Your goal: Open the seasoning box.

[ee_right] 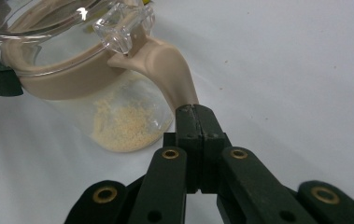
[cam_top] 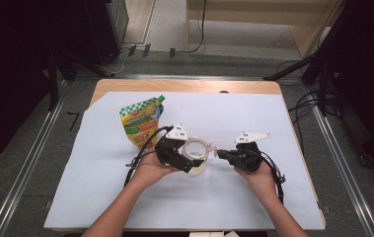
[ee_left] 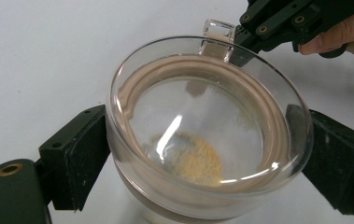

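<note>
A clear jar (cam_top: 196, 149) stands on the white sheet, closed by a clear lid (ee_left: 202, 116) with a beige seal ring (ee_right: 58, 77). Some yellowish powder (ee_left: 194, 159) lies at its bottom. My left gripper (ee_left: 209, 158) is shut on the jar, one pad against each side of it. A beige tab (ee_right: 170, 65) runs out from the ring under the lid's clear latch (ee_right: 121, 28). My right gripper (ee_right: 194, 109) is shut on the tab's end, just right of the jar in the high view, where the right gripper (cam_top: 220, 154) faces the left gripper (cam_top: 194, 159).
A green and yellow spouted pouch (cam_top: 142, 121) lies behind and left of the jar. The white sheet (cam_top: 224, 197) covers most of the wooden table (cam_top: 184, 86). Dark stands and cables flank the table on the floor.
</note>
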### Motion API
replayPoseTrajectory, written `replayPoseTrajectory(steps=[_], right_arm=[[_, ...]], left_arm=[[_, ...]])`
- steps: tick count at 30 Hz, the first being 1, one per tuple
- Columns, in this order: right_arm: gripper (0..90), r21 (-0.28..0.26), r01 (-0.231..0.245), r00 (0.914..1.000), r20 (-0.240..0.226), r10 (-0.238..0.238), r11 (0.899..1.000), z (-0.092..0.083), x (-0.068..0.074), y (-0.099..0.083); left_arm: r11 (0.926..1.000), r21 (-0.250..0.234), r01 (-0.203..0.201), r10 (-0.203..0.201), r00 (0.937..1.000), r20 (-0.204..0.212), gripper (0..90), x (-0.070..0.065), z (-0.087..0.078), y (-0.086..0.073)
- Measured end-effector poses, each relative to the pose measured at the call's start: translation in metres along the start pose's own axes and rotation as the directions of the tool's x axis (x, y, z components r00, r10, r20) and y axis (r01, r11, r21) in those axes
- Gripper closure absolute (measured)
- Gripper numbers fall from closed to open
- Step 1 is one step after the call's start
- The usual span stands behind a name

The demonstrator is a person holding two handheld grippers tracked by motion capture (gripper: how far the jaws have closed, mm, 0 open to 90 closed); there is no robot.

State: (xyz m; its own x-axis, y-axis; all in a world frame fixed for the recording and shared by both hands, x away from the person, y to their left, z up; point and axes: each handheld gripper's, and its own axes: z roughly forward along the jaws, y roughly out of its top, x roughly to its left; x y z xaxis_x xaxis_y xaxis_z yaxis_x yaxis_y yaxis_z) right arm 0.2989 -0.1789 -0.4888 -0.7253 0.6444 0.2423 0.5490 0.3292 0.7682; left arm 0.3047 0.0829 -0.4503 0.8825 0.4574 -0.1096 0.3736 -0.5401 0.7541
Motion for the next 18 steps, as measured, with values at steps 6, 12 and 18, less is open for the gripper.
replayPoseTrajectory(steps=[6,12,18], right_arm=[[90.0,-0.002,-0.001,1.0000,0.001,0.001,1.000,0.0001,0.0002,0.0001],[90.0,-0.003,-0.002,1.0000,0.002,0.002,1.000,0.0001,0.0005,0.0000],[90.0,-0.003,-0.001,1.0000,0.000,0.001,1.000,0.0003,0.0008,0.0000]], left_arm=[[1.0000,-0.002,0.002,-0.002,1.0000,-0.004,10.0,-0.0003,-0.0015,0.0023],[0.9999,0.004,0.014,-0.014,0.9999,0.007,9.7,0.0014,-0.0018,0.0037],[0.9999,-0.013,0.007,-0.007,1.0000,-0.001,9.8,0.0001,-0.0054,0.0074]])
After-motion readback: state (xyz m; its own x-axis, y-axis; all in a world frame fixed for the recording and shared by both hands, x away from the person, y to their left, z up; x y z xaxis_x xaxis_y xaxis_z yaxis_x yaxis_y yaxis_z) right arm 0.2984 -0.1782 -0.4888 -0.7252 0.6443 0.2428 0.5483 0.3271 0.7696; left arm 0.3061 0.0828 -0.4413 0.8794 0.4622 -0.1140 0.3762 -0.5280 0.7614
